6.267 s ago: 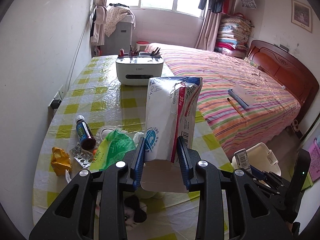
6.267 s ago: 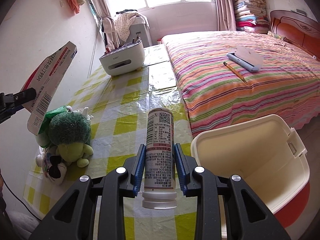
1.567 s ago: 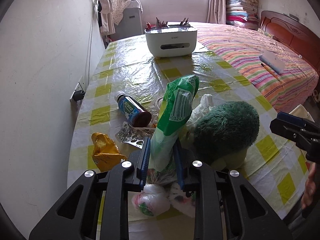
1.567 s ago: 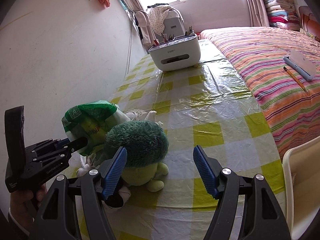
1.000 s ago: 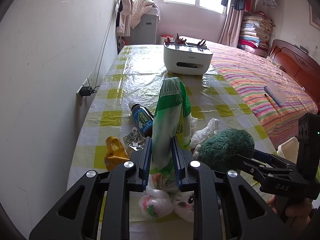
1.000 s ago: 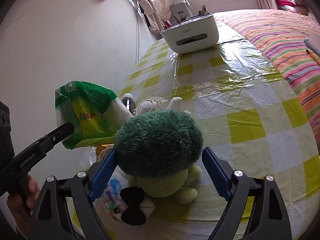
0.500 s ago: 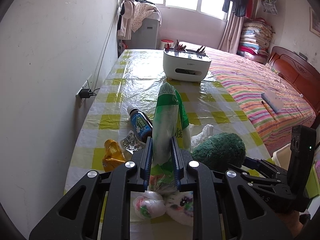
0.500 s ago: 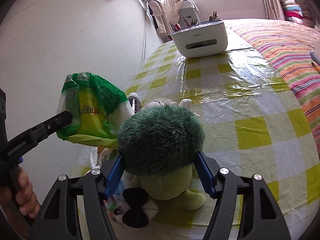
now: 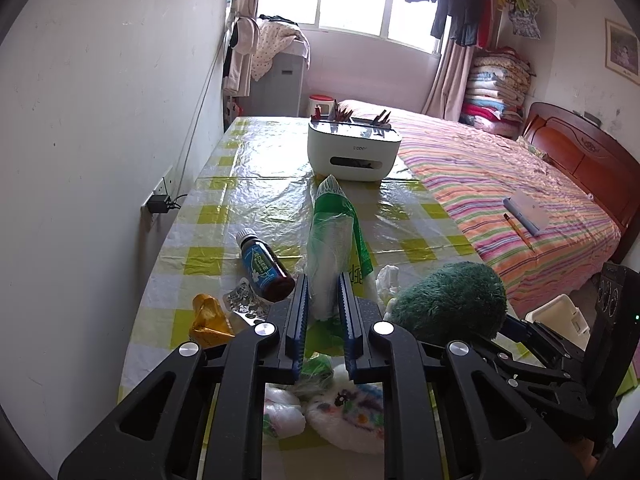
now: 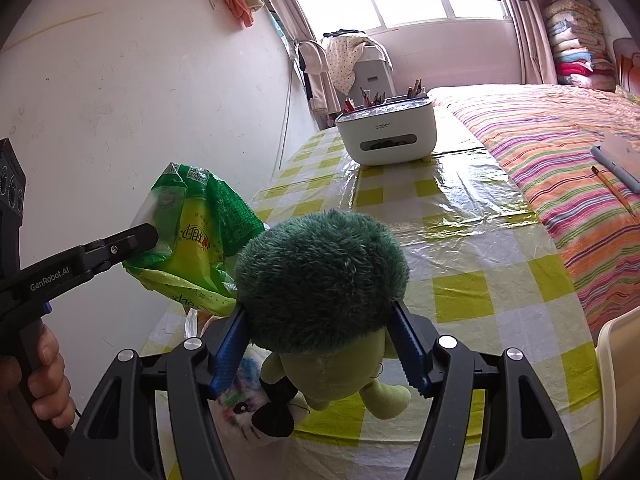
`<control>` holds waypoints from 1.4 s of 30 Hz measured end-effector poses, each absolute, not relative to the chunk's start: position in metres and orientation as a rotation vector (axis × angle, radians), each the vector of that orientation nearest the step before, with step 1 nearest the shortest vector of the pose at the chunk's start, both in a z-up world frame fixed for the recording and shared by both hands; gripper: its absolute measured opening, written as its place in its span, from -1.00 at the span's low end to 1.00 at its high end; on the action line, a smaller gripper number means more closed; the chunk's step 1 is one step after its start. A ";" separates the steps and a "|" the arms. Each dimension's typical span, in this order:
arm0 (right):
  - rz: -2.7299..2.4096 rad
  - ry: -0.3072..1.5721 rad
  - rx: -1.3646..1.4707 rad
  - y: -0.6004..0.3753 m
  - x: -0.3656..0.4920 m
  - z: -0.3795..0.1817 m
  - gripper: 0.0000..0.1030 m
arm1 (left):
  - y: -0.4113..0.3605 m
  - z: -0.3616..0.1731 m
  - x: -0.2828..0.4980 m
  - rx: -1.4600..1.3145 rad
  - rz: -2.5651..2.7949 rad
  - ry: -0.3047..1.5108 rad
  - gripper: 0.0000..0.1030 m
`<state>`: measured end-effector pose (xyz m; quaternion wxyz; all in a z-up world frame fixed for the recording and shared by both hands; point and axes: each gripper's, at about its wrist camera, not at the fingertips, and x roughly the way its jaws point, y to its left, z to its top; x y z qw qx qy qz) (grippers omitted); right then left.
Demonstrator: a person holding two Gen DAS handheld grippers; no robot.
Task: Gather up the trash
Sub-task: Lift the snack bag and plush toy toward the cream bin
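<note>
Left gripper [image 9: 323, 312]: jaws nearly together, pinched on a green bag [image 9: 334, 248] that stands up between the blue pads, clear of the table [image 9: 276, 200].
Right gripper [image 10: 318, 354]: jaws about half apart, pressed to both sides of a green plush [image 10: 320, 276] — its fuzzy head fills the gap, its pale legs dangling below over the table edge. These jaws have just been closing, with the plush between them.
Hand: fingers of the left hand [image 10: 38, 376] wrap the left gripper's handle, seen only from the right wrist; the rest of the person is cut off.
Bag, other side: the right wrist view shows its yellow-green printed face [image 10: 200, 240], which the left view gives only edge-on.
Under the grippers: a white plush [image 9: 348, 412] and a knotted plastic lump [image 9: 280, 416], both partly hidden behind the left gripper's arms; the right view shows only the white plush's face [image 10: 248, 400].
Left view only: a brown bottle [image 9: 264, 270] on its side, a foil blister pack [image 9: 244, 304], a yellow wrapper [image 9: 208, 320] — all on the table just left of the bag, the pack hard to read.
Bin: a cream bin [image 9: 556, 314] beyond the table's right edge, mostly hidden by the right gripper; only a rim sliver [image 10: 618, 344] shows in the right view.
Far end: a white organiser [image 9: 354, 152] with pencils.
</note>
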<state>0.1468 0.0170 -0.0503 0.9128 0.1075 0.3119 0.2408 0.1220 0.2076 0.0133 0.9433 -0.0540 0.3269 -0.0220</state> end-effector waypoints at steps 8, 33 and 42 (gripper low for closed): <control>0.449 0.617 0.285 -0.016 0.145 -0.043 0.23 | 0.193 0.023 0.121 -0.117 -0.078 0.644 -0.73; 0.284 0.572 0.405 -0.116 0.137 -0.048 0.23 | 0.104 0.035 0.128 -0.049 -0.215 0.636 -0.73; 0.227 0.557 0.448 -0.150 0.133 -0.050 0.23 | 0.067 0.033 0.131 -0.019 -0.270 0.644 -0.73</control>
